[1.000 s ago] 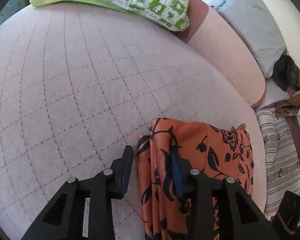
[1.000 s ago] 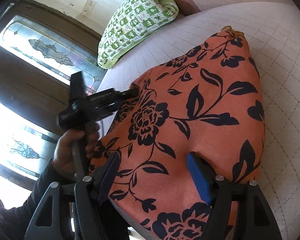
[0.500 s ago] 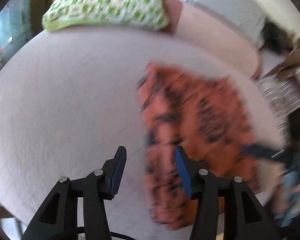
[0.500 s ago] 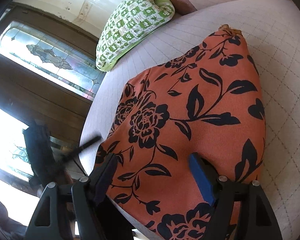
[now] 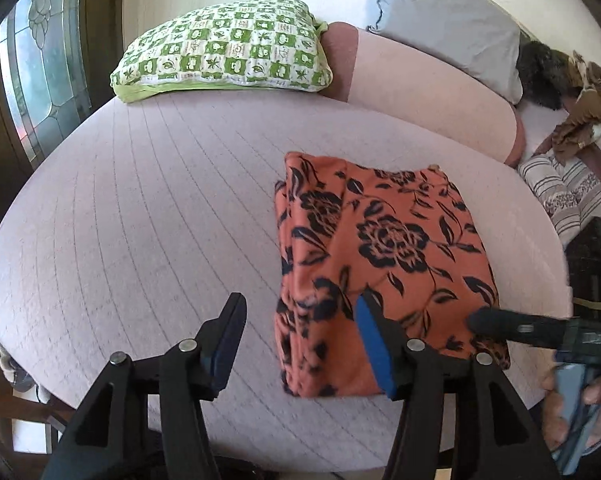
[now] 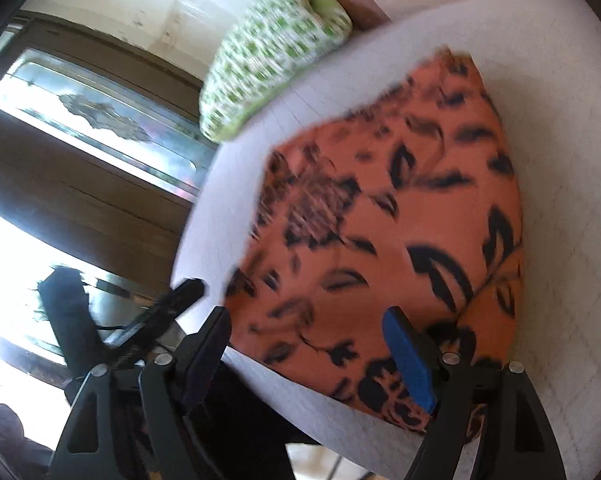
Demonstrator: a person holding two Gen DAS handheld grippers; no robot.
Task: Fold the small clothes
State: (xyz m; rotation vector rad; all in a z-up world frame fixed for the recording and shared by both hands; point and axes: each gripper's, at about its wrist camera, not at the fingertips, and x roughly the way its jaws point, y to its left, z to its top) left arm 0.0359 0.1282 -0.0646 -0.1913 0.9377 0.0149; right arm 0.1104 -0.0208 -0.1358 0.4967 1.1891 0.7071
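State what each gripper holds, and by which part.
Nothing. The left gripper and right gripper are both opening, clear of the folded orange floral cloth.

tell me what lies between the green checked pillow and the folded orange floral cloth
Nothing: in the left wrist view only bare pale quilted bed cover separates the green checked pillow from the orange floral cloth.

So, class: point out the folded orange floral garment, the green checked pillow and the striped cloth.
folded orange floral garment (image 5: pixel 384 240), left wrist view, on the big black rose on its top layer.
green checked pillow (image 5: pixel 228 46), left wrist view, middle of its top face.
striped cloth (image 5: pixel 568 192), left wrist view, on its bunched stripes.
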